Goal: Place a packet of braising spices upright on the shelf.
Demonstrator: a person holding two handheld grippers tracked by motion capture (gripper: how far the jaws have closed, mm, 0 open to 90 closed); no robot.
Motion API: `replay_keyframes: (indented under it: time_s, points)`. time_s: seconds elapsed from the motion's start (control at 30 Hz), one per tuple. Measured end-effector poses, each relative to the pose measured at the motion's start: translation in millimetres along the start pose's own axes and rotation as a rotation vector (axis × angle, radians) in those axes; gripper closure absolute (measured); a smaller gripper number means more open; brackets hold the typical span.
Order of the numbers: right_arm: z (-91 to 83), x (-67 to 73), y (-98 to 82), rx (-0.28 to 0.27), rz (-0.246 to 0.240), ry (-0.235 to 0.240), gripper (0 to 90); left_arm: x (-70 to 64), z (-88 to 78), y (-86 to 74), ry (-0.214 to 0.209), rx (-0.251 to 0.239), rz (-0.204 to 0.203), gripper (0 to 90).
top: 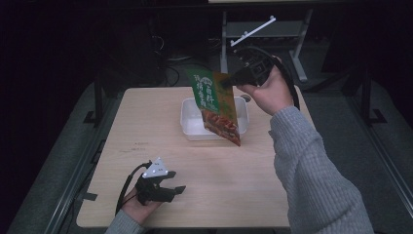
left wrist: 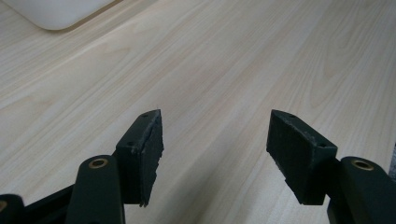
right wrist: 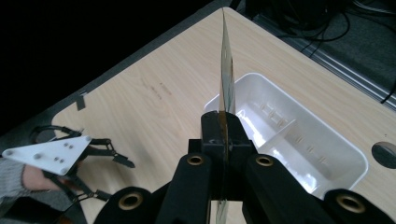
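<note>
A green and orange snack packet (top: 216, 105) hangs tilted above a white tray (top: 192, 122) at the back middle of the wooden table (top: 219, 185). My right gripper (top: 229, 80) is shut on the packet's upper edge. In the right gripper view the packet (right wrist: 227, 70) stands edge-on between my right gripper's (right wrist: 223, 119) closed jaws, over the tray (right wrist: 327, 154), which a divider splits into two compartments with nothing in them. My left gripper (top: 176, 181) rests near the table's front left, open, with nothing between its jaws. The left gripper view shows my left gripper (left wrist: 215, 114) wide over bare wood.
A corner of the tray (left wrist: 56, 11) shows far ahead of the left jaws. A round hole (right wrist: 385, 154) pierces the table beside the tray. A metal stand (top: 263, 29) rises behind the table. The floor around is dark.
</note>
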State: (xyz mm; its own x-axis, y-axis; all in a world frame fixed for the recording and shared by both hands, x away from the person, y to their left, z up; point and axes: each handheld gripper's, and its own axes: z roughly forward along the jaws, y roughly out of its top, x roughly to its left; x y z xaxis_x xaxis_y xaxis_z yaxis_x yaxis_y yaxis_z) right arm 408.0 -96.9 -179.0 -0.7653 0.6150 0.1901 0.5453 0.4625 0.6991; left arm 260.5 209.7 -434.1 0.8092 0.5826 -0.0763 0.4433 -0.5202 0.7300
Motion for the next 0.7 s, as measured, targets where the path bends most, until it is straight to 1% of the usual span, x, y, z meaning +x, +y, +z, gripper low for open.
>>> replay_keyframes:
  time_s: [0.17,0.37,0.47,0.5,0.57,0.7]
  points:
    - [12.8,-1.9,9.4,0.005,0.001,-0.034,90.0,2.0,-0.2,-0.9,0.004,0.000,-0.006,34.9]
    - [22.6,-5.0,15.3,-0.003,0.006,-0.047,90.0,4.8,-1.6,-2.1,0.015,-0.002,-0.009,34.7]
    - [28.3,-5.6,18.7,-0.006,0.009,-0.059,90.0,6.6,-1.8,-2.9,0.016,-0.006,-0.018,34.5]
    - [33.7,-6.4,21.2,-0.009,0.008,-0.064,90.0,7.4,-2.0,-3.1,0.018,-0.007,-0.019,34.3]
    - [35.6,-6.5,22.0,-0.009,0.009,-0.065,90.0,8.2,-2.5,-3.5,0.020,-0.010,-0.025,34.1]
    - [46.2,-8.5,26.2,-0.007,0.005,-0.082,90.0,9.6,-3.0,-3.9,0.025,-0.013,-0.027,33.3]
